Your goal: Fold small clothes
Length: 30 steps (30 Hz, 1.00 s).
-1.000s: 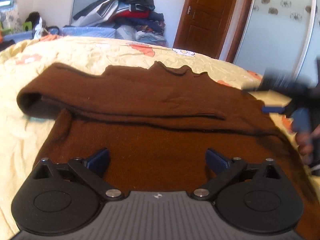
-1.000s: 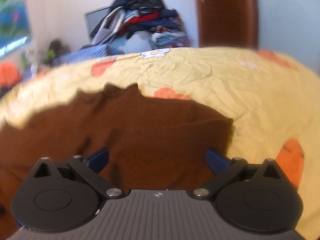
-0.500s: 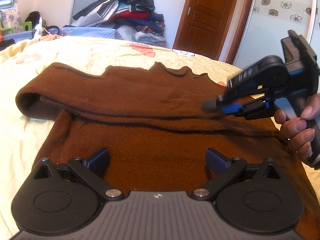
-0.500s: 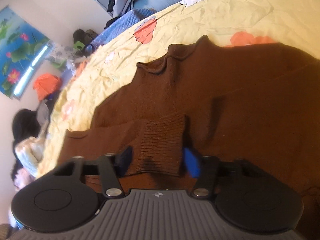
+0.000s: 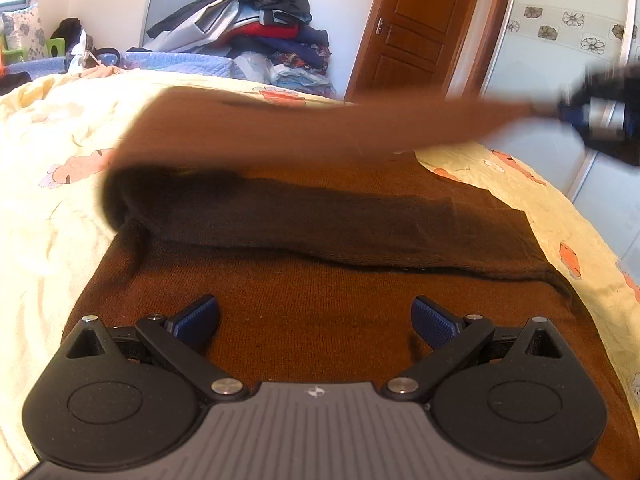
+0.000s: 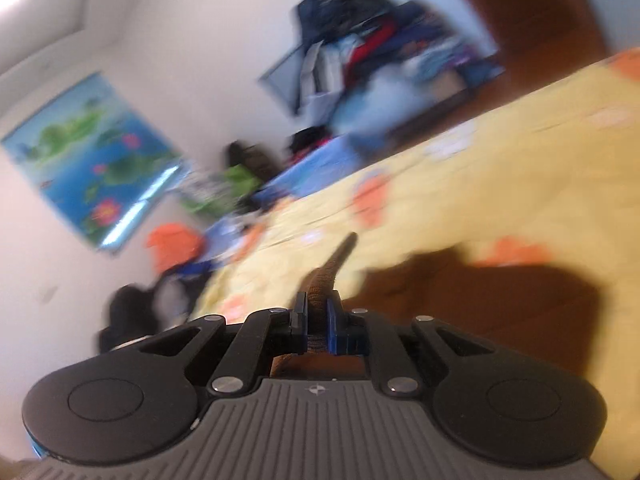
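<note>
A brown sweater [image 5: 320, 280] lies spread on the yellow flowered bed cover [image 5: 48, 220]. Its sleeve [image 5: 320, 128] is lifted and stretched to the right, blurred, above a darker fold across the chest. My right gripper [image 5: 600, 120] holds the sleeve end at the upper right. In the right wrist view that gripper [image 6: 317, 316] has its jaws closing, with the pads pressing on the ribbed cuff [image 6: 328, 272] between them; the sweater body [image 6: 480, 300] lies below. My left gripper [image 5: 316, 316] hovers open over the sweater's lower part, nothing between its fingers.
A heap of clothes [image 5: 256, 20] is piled against the far wall beyond the bed. A wooden door [image 5: 412, 32] and a white wardrobe panel [image 5: 540, 80] stand at the right. A lotus picture [image 6: 88, 160] hangs on the wall at the left.
My right gripper shut on the sleeve cuff and rose to the right, pulling the sleeve up off the sweater. The left gripper stayed where it was.
</note>
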Motion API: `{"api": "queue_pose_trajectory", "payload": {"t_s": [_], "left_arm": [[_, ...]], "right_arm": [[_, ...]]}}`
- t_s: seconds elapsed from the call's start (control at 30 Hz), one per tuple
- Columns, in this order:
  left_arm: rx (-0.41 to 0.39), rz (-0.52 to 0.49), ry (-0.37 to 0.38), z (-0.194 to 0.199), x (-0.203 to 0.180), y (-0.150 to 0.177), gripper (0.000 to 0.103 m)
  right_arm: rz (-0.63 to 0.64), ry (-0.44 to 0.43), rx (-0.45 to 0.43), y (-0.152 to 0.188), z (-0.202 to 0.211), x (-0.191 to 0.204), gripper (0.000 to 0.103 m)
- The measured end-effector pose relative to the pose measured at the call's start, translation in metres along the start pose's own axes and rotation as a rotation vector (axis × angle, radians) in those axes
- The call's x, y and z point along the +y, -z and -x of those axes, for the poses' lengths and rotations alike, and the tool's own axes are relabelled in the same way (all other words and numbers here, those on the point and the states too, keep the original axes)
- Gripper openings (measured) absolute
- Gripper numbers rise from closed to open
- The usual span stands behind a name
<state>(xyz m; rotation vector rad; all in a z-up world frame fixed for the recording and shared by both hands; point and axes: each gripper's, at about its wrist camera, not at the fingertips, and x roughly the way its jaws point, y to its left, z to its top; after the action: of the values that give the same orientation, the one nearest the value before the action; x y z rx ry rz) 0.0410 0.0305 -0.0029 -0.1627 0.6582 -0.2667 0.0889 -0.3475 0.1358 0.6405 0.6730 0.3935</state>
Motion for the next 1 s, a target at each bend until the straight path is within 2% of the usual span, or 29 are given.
{"api": "queue_pose_trajectory", "payload": {"t_s": [0.1, 0.17, 0.3, 0.43, 0.5, 0.57, 0.63, 0.7, 0.83, 0.93, 1.0], "left_arm": [[0.002, -0.007, -0.004, 0.0, -0.001, 0.0, 0.103], [0.004, -0.012, -0.008, 0.0, -0.002, 0.001, 0.103], [0.008, -0.024, -0.017, -0.001, -0.005, 0.001, 0.103], [0.015, -0.02, -0.021, 0.003, -0.004, -0.001, 0.103], [0.004, 0.029, 0.012, 0.016, 0.005, -0.01, 0.103], [-0.067, 0.144, 0.067, 0.031, 0.026, -0.027, 0.103], [-0.121, 0.265, 0.071, 0.033, 0.053, -0.049, 0.103], [-0.085, 0.368, 0.049, 0.016, 0.083, -0.073, 0.103], [0.093, 0.467, -0.038, -0.04, 0.122, -0.102, 0.102], [0.155, 0.448, -0.05, -0.063, 0.124, -0.11, 0.102], [0.157, 0.356, -0.114, -0.07, 0.11, -0.115, 0.087]], "right_arm": [[-0.058, 0.141, 0.039, 0.013, -0.006, -0.046, 0.016], [-0.095, 0.183, 0.059, 0.028, -0.013, -0.066, 0.016], [-0.105, 0.144, 0.048, 0.04, -0.01, -0.069, 0.016], [-0.086, 0.1, -0.022, 0.021, 0.005, -0.058, 0.016], [-0.109, 0.117, -0.042, 0.006, 0.011, -0.07, 0.016], [-0.144, 0.138, -0.043, 0.002, 0.014, -0.085, 0.015], [-0.143, 0.167, -0.029, 0.007, 0.015, -0.095, 0.015], [-0.146, 0.175, -0.006, 0.014, 0.01, -0.101, 0.015], [-0.154, 0.183, 0.024, 0.025, -0.003, -0.103, 0.015], [-0.109, 0.164, 0.046, 0.033, -0.012, -0.088, 0.02], [-0.023, 0.187, 0.084, 0.042, -0.024, -0.071, 0.032]]}}
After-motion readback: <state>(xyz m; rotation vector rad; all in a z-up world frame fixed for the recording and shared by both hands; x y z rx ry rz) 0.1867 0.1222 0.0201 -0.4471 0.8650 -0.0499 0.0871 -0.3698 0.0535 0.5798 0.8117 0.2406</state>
